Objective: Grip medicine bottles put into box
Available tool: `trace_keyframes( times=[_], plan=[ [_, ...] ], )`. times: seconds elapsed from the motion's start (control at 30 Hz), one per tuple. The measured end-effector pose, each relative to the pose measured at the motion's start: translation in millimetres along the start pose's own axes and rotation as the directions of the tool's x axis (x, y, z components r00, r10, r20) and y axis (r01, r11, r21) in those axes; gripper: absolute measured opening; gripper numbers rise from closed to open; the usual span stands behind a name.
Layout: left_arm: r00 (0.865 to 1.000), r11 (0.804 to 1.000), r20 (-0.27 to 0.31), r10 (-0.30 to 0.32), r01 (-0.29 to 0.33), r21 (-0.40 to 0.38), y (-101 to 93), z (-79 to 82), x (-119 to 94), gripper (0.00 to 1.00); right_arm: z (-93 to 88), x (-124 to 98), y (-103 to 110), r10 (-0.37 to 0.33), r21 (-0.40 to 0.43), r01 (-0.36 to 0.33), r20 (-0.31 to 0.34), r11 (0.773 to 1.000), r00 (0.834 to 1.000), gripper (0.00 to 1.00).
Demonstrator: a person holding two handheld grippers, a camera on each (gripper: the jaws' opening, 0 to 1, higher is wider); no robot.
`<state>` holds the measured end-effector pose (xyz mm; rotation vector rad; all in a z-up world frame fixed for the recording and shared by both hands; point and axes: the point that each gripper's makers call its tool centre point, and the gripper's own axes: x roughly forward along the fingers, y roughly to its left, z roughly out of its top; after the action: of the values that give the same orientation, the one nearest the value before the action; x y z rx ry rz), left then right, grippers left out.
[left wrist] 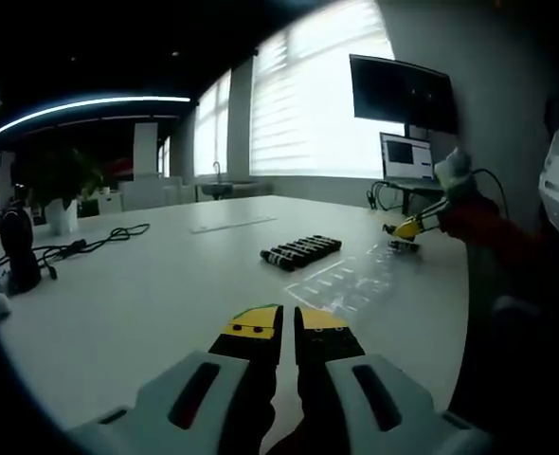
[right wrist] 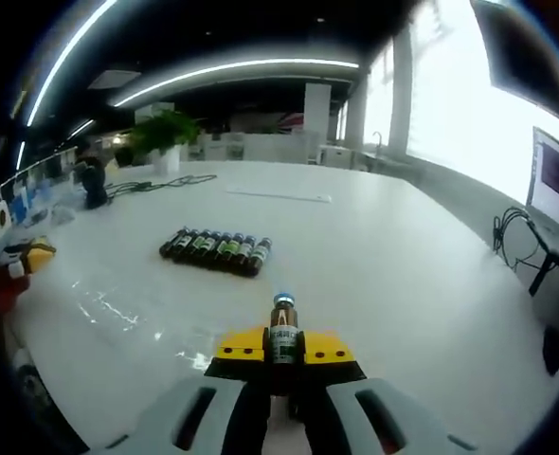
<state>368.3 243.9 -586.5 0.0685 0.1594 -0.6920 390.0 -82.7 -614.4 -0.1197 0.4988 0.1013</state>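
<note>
Right gripper (right wrist: 283, 353): yellow-tipped jaws closed on 1 small brown glass medicine bottle with a blue cap (right wrist: 283, 330), held upright just above the white table (right wrist: 393, 256). Left gripper (left wrist: 288, 327): jaws nearly together, nothing between them, hovering low over the table.

Row of dark medicine bottles lying side by side (right wrist: 217, 249) sits ahead of the held bottle, well apart from it. A clear plastic box, hard to make out (left wrist: 351, 280), seems to lie on the table near that row; its rim is not sharp.

Advice: keep your grip steady, carry the bottle level, find the box edge before lowering, and release only once the base rests inside. Keep your left gripper away from the row.
</note>
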Motion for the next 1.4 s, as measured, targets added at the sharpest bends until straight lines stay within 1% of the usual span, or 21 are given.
trace_keyframes(
  times=[0.1, 0.23, 0.37, 0.53, 0.63, 1.03, 1.2, 1.27, 1.33, 1.4],
  plan=[
    [1.000, 1.000, 0.003, -0.004, 0.004, 0.002, -1.0, 1.0, 0, 0.00, -3.9, 0, 3, -0.021, -0.027, 0.021, -0.016, 0.999, 1.000, 0.07],
    [1.000, 1.000, 0.001, -0.003, 0.003, -0.002, -0.6, 0.1, 0, 0.00, -6.7, 1, 6, -0.032, -0.036, 0.031, -0.022, 0.999, 0.999, 0.07],
    [1.000, 1.000, 0.002, -0.005, 0.005, -0.005, -1.6, 0.3, 0, 0.00, -9.3, 2, 6, -0.059, -0.060, 0.057, -0.036, 0.997, 0.998, 0.07],
    [1.000, 1.000, 0.003, -0.009, 0.009, -0.001, -3.3, 1.2, 1, 0.00, -10.7, 1, 7, -0.065, -0.071, 0.061, -0.044, 0.996, 0.997, 0.07],
    [1.000, 1.000, 0.002, -0.005, 0.005, -0.004, -2.6, 0.9, 1, 0.00, -11.8, 2, 5, -0.094, -0.093, 0.090, -0.049, 0.992, 0.994, 0.07],
    [1.000, 1.000, 0.004, -0.005, 0.005, 0.001, -4.0, 2.1, 0, 0.00, -17.7, 4, 10, -0.080, -0.082, 0.074, -0.074, 0.994, 0.994, 0.08],
    [1.000, 1.000, 0.005, -0.007, 0.007, 0.000, -4.9, 2.5, 0, 0.00, -16.3, 4, 10, -0.082, -0.105, 0.076, -0.060, 0.992, 0.995, 0.08],
    [1.000, 1.000, 0.004, -0.006, 0.006, 0.002, -5.1, 2.3, 0, 0.00, -13.9, 4, 7, -0.093, -0.118, 0.088, -0.040, 0.989, 0.995, 0.08],
    [1.000, 1.000, 0.005, -0.007, 0.007, 0.002, -5.4, 2.6, 0, 0.00, -8.6, 2, 5, -0.097, -0.108, 0.096, -0.001, 0.989, 0.995, 0.09],
    [1.000, 1.000, 0.006, -0.007, 0.007, 0.002, -5.3, 2.6, 0, 0.00, -6.5, 1, 5, -0.091, -0.100, 0.091, 0.007, 0.991, 0.996, 0.09]
  ],
)
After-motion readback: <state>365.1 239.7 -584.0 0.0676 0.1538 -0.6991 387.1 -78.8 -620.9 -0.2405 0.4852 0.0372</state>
